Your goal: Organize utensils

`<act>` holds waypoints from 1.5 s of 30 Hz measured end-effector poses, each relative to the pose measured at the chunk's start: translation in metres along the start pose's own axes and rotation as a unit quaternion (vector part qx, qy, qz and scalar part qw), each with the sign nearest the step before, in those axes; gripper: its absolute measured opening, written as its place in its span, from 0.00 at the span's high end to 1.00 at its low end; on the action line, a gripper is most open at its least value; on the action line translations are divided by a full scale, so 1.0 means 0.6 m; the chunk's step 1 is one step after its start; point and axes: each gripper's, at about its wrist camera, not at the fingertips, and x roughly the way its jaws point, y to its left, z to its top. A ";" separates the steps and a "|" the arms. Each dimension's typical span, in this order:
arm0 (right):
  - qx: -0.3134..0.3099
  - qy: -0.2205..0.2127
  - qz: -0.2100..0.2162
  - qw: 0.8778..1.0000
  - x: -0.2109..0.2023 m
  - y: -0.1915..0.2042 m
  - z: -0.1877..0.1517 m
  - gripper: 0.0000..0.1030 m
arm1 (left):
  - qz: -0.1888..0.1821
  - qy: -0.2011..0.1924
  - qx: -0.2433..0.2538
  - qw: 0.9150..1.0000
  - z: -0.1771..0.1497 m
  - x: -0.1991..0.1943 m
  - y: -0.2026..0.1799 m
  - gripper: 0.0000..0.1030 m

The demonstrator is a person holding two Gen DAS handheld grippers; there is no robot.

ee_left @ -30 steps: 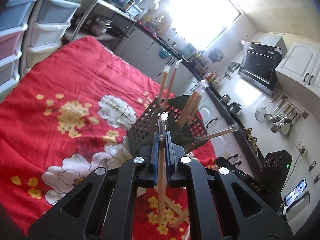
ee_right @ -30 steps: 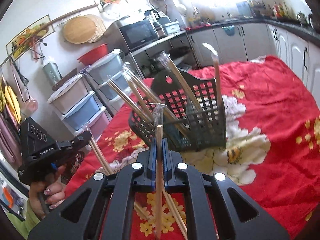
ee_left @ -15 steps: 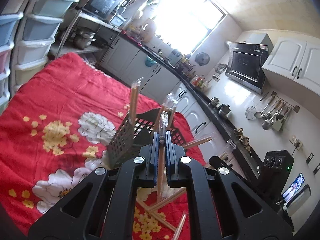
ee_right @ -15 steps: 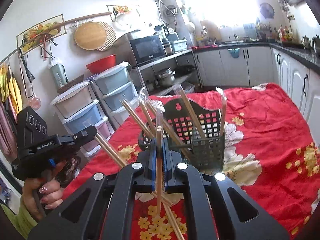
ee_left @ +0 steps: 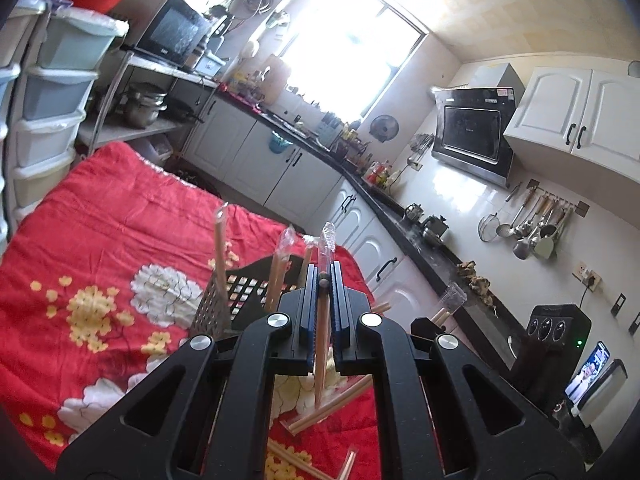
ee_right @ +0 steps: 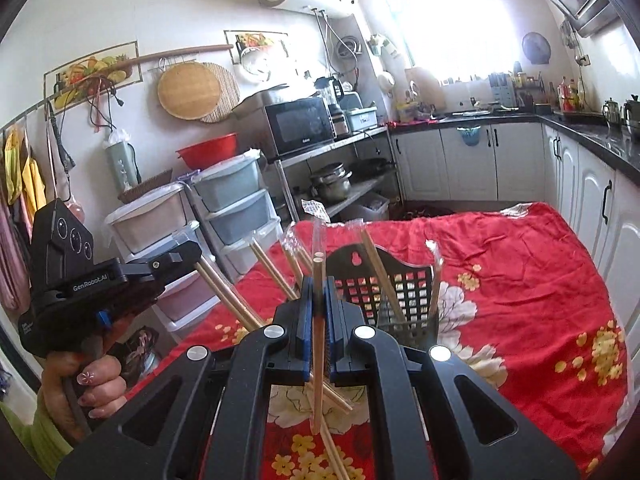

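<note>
Both claws now sit higher and farther back from the black basket [ee_right: 394, 292] than a second ago; it looks smaller in the right wrist view; in the left wrist view the left claw [ee_left: 323, 280] now covers part of it.

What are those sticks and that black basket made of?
The sticks look like pale bamboo or wood, matte, each in a clear crinkly plastic sleeve. The basket looks like moulded black plastic with a square-grid wall.
</note>
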 end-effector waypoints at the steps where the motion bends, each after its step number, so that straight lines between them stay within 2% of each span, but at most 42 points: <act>1: -0.001 -0.003 -0.001 1.000 -0.002 0.000 0.004 0.94 | -0.001 -0.002 0.002 1.000 0.003 0.000 -0.002 0.97; 22: -0.026 -0.062 -0.008 0.998 -0.014 -0.005 0.070 0.94 | 0.003 -0.057 0.039 0.998 0.072 0.011 -0.045 0.97; 36: -0.055 -0.118 -0.032 0.991 -0.026 0.000 0.121 0.94 | 0.039 -0.099 0.070 0.992 0.111 0.030 -0.068 0.97; 45: -0.061 -0.145 -0.057 0.986 -0.022 -0.012 0.142 0.94 | 0.065 -0.104 0.092 0.988 0.111 0.054 -0.073 0.97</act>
